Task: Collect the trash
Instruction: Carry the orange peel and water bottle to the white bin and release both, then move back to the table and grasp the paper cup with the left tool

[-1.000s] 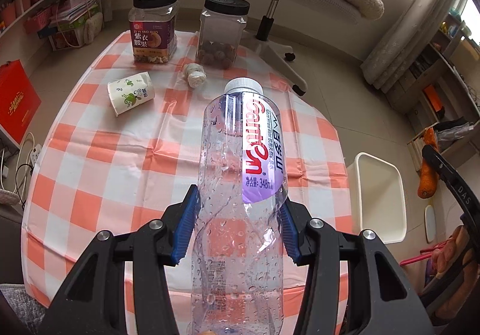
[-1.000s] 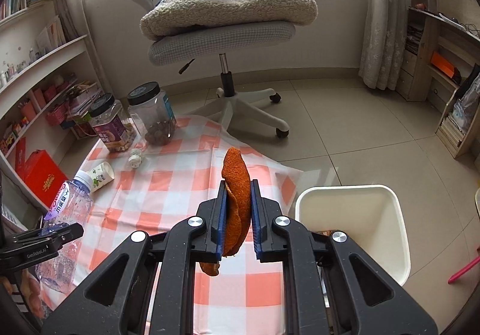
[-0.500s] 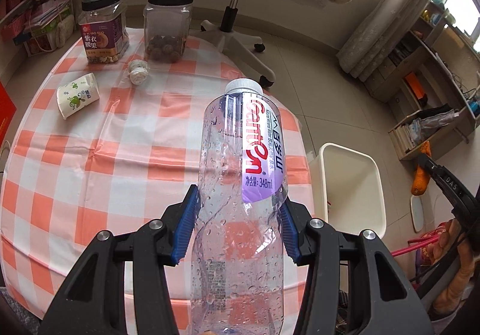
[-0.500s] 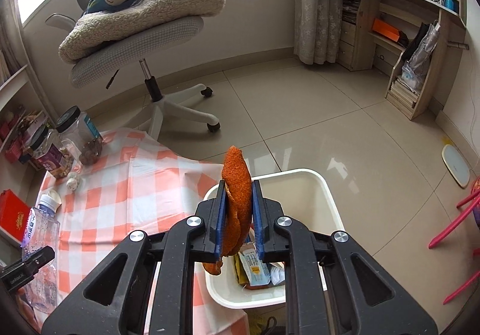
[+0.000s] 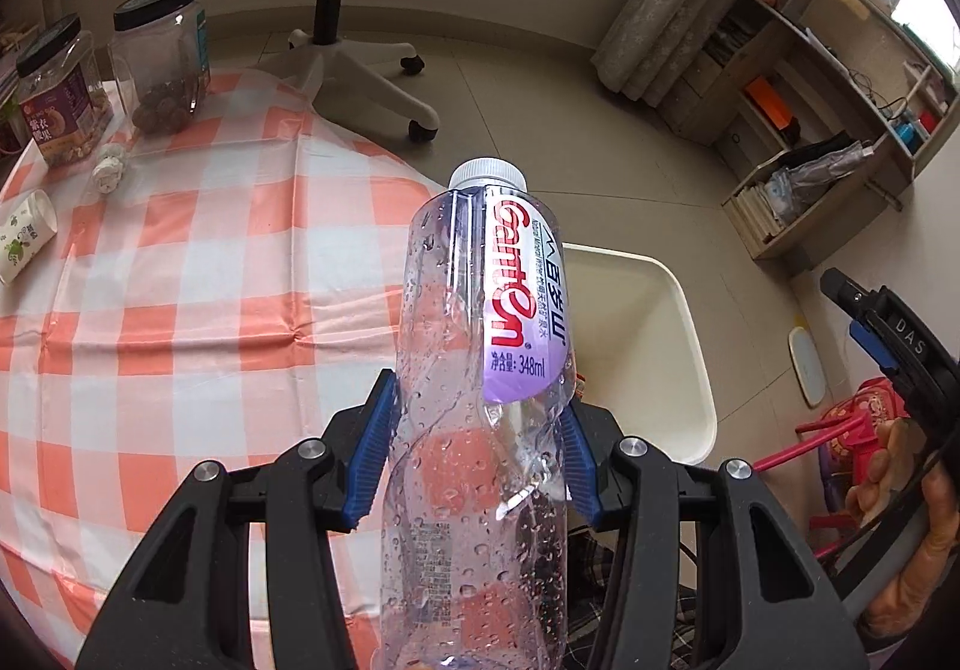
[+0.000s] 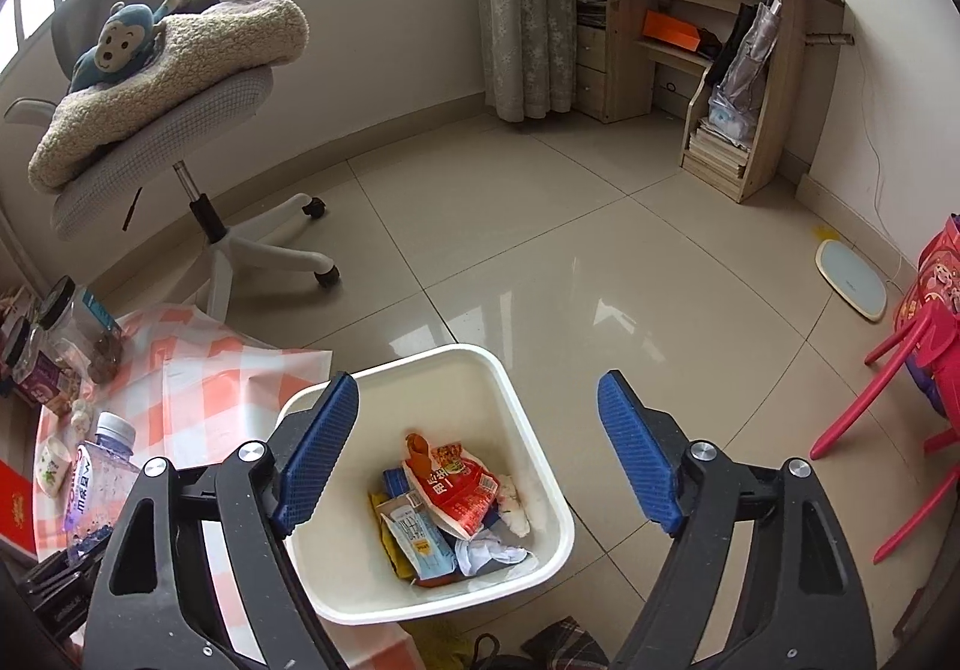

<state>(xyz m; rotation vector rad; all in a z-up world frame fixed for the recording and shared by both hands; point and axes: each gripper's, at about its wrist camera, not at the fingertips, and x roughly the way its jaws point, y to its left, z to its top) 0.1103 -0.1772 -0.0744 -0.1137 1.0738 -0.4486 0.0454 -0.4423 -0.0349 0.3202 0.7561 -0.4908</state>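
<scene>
Trash still in hand is a clear, crumpled plastic water bottle with a purple label (image 5: 480, 400), pinched upright at mid-body by the left gripper (image 5: 477, 457) — long axis running forward along the fingers, white cap away. The white square plastic bin (image 5: 690, 370), already holding wrappers, is seen just right of and beyond it, beside the orange-checked tablecloth (image 5: 180, 310). Directly above that bin the right gripper (image 6: 477, 457) is held spread wide, empty — the nearer tool, though the bottle is carried by the left.

The checked table (image 5: 180, 262) carries two jars (image 5: 159, 57) (black-lidded), a cup (image 5: 21, 235), perhaps crumpled paper (image 5: 110, 169).
</scene>
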